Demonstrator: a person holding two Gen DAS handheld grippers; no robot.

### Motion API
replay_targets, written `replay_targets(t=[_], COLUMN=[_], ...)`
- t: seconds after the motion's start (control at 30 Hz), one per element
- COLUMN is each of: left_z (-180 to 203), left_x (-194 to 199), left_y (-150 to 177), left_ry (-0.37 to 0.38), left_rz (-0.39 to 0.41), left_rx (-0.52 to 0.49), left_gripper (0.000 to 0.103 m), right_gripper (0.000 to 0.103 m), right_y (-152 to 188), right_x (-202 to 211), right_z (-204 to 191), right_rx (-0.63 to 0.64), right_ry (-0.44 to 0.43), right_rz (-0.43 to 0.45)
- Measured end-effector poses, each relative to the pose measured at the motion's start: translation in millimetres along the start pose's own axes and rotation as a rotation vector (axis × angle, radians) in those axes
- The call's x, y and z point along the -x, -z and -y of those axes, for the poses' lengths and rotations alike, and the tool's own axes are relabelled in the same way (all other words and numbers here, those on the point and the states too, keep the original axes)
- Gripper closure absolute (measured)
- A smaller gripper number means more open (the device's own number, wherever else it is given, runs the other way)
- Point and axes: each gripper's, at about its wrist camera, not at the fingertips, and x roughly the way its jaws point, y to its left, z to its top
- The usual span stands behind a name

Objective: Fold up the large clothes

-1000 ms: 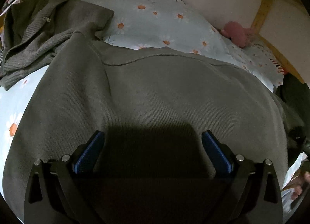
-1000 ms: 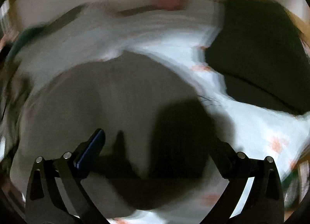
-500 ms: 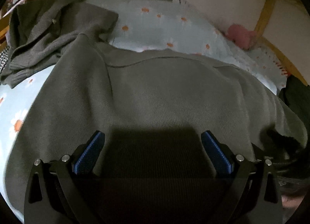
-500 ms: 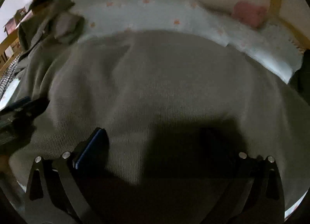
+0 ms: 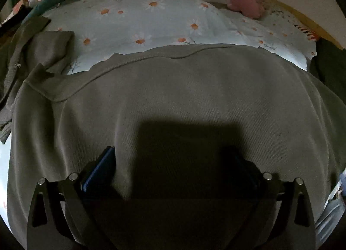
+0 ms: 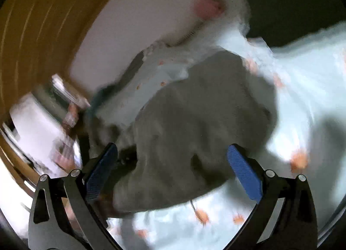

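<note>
Grey sweater (image 5: 183,98) lies spread flat on the daisy bedsheet (image 5: 151,22), so we judge we're between folds: left gripper (image 5: 173,163) wide over its near hem, right gripper (image 6: 173,159) wide, view blurred; next we need a hem grip.

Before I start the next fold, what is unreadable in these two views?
- Left wrist view: right finger of the left tongs lost in shadow on the grey sweater; near hem cut off below.
- Right wrist view: motion blur smears everything behind the open right tongs.
</note>
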Motion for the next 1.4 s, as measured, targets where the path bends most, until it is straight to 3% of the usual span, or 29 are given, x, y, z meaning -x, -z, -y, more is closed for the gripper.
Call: replay_targets(t=[0.07, 0.13, 0.2, 0.37, 0.47, 0.5, 0.53, 0.6, 0.67, 0.77, 0.8, 0.83, 0.87, 0.97, 1.07, 1.13, 1.2, 1.27, 1.3, 1.33, 1.4], left_z=[-3, -5, -8, -6, -6, -6, -7, -7, -7, -7, -6, -6, -6, 1, 19, 42, 66, 79, 78, 75, 61], left_x=[1, 2, 0, -1, -1, -1, -1, 0, 0, 1, 1, 3, 5, 11, 22, 27, 25, 25, 28, 33, 55], left_y=[0, 0, 0, 2, 3, 3, 3, 5, 5, 5, 5, 5, 6, 5, -2, -5, -3, -4, -6, -7, -5], left_ry=[0.019, 0.034, 0.036, 0.032, 0.035, 0.037, 0.039, 0.038, 0.038, 0.03, 0.028, 0.027, 0.025, 0.004, 0.076, 0.084, 0.034, -0.043, -0.045, -0.04, -0.06], left_rz=[-0.008, -0.021, -0.025, -0.022, -0.021, -0.02, -0.019, -0.016, -0.016, -0.012, -0.011, -0.004, 0.003, 0.003, -0.009, -0.011, -0.003, 0.004, -0.006, -0.006, 0.057], left_rx=[0.0, 0.006, 0.007, 0.008, 0.005, 0.005, 0.005, 0.002, 0.004, 0.002, 0.003, 0.008, 0.014, 0.018, 0.027, -0.003, -0.047, -0.067, -0.052, -0.042, -0.004], left_gripper=[0.004, 0.004, 0.004, 0.004, 0.004, 0.004, 0.004, 0.004, 0.004, 0.004, 0.004, 0.004, 0.004, 0.004, 0.004, 0.004, 0.004, 0.004, 0.004, 0.004, 0.005], right_gripper=[0.003, 0.003, 0.003, 0.002, 0.003, 0.003, 0.004, 0.002, 0.002, 0.003, 0.006, 0.034, 0.083, 0.083, 0.083, 0.083, 0.078, 0.061, 0.061, 0.073, 0.079], right_y=[5, 10, 14, 9, -10, -16, -19, -21, -26, -29, -29, -28, -28, -31, -34, -37, -38, -36, -33, -31, -27], right_x=[-6, -16, -18, -33, -35, -42, -52, -63, -78, -94, -89, -79, -70, -46, -18, -1, 0, -16, -18, -16, -13], right_z=[39, 53, 54, 47, 33, 26, 27, 27, 9, -4, -4, -4, -6, -8, 8, 21, 36, 50, 53, 54, 55], right_rx=[-0.231, -0.329, -0.345, -0.345, -0.344, -0.325, -0.342, -0.396, -0.328, -0.29, -0.317, -0.333, -0.314, -0.307, -0.373, -0.379, -0.369, -0.389, -0.392, -0.388, -0.41], right_ry=[-0.073, -0.132, -0.158, -0.106, -0.236, -0.173, -0.048, 0.023, 0.095, -0.025, -0.083, -0.15, -0.116, -0.149, -0.195, -0.181, -0.148, -0.078, -0.048, -0.031, -0.048], right_rz=[-0.058, -0.079, -0.068, -0.088, -0.047, -0.043, -0.058, -0.032, -0.053, -0.117, -0.096, -0.066, -0.056, -0.032, 0.037, 0.07, -0.002, -0.142, -0.155, -0.125, -0.06])
